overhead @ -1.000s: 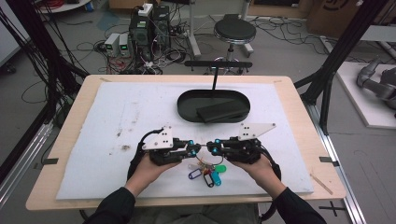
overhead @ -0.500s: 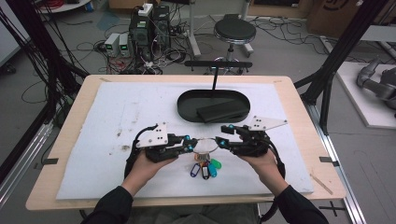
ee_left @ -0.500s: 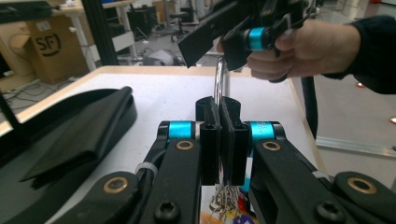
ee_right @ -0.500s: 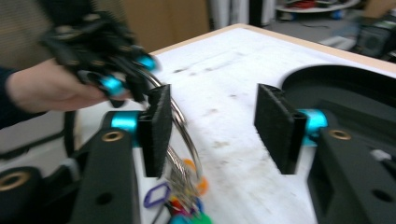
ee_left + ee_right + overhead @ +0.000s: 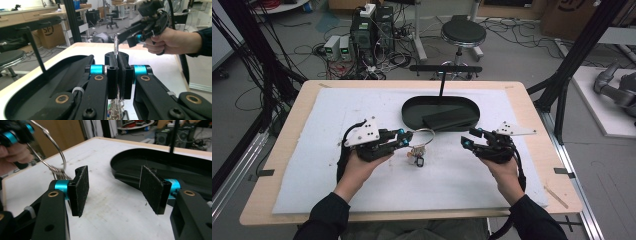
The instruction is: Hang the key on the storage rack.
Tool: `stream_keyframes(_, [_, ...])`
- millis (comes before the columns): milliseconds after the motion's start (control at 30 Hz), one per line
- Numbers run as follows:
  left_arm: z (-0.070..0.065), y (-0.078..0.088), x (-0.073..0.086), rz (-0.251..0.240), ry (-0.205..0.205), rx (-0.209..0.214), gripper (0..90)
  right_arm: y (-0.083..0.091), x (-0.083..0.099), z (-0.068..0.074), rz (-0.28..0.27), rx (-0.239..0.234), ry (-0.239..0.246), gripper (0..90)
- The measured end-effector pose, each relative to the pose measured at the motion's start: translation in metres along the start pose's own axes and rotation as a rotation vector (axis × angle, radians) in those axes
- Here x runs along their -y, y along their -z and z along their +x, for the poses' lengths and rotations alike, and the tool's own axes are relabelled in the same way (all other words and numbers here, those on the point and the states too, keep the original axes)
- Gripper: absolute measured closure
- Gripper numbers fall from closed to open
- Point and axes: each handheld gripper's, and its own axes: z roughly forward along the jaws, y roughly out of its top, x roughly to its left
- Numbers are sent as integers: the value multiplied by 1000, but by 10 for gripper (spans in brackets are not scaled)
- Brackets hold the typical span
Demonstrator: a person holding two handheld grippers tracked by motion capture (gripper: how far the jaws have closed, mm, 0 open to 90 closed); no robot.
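Two hand-held grippers well apart: left (image 5: 408, 137) clamped on key ring (image 5: 426, 134), right (image 5: 468, 138) jaws just opened, nothing between.

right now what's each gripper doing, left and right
left gripper: shut on the key ring, keys hanging below.
right gripper: open, nothing between its pads; jaws have just been opening.

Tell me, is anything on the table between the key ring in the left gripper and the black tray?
Nothing visible: the left gripper holds the key ring above bare white mat, just short of the black tray.
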Motion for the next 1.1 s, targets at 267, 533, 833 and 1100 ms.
stream_keyframes(267, [17, 3, -17, -8, 1, -45, 866, 6, 8, -17, 8, 63, -35, 414])
stream_keyframes(533, [32, 0, -34, -6, -6, -85, 866, 9, 12, -24, 14, 73, -49, 437])
stream_keyframes(833, [51, -9, -51, -16, -10, -126, 866, 10, 14, -28, 17, 88, -59, 438])
stream_keyframes(1100, [64, -20, -61, -14, -7, -154, 865, 14, 15, -33, 3, 111, -71, 445])
